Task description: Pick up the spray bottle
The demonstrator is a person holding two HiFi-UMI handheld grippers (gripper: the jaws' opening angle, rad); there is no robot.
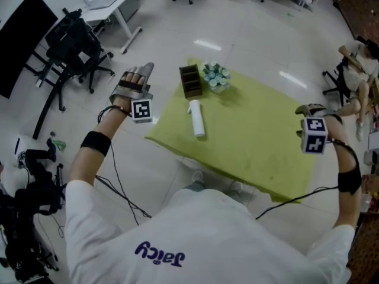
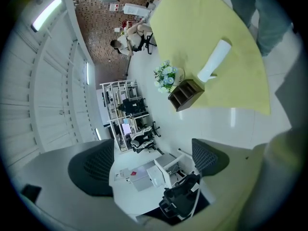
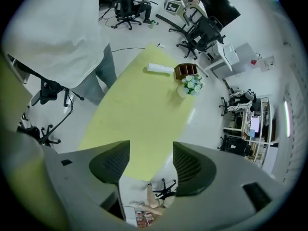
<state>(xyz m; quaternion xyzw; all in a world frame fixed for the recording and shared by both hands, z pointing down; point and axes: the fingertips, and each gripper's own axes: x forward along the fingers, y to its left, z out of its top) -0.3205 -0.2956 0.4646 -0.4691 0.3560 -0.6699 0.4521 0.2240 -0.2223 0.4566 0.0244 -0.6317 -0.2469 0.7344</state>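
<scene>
- My left gripper (image 1: 137, 76), held off the left edge of the surface (image 1: 260, 147): jaws released, nothing between them.
- My right gripper (image 1: 309, 109), at the right edge: jaws likewise released, empty.
- Spray bottle (image 1: 196, 118): on its side on the surface, just beside the brown organizer (image 1: 190, 80), well apart from both grippers.

A yellow-green table (image 1: 266, 147) stood on a pale floor (image 1: 249, 28). Near its far corner sat a brown organizer (image 1: 190, 81), with a pot of flowers (image 1: 216, 77) just beside it. Well apart, to the left, were a black chair (image 1: 74, 40), a white desk (image 1: 112, 5) and a dark screen (image 1: 21, 43).
</scene>
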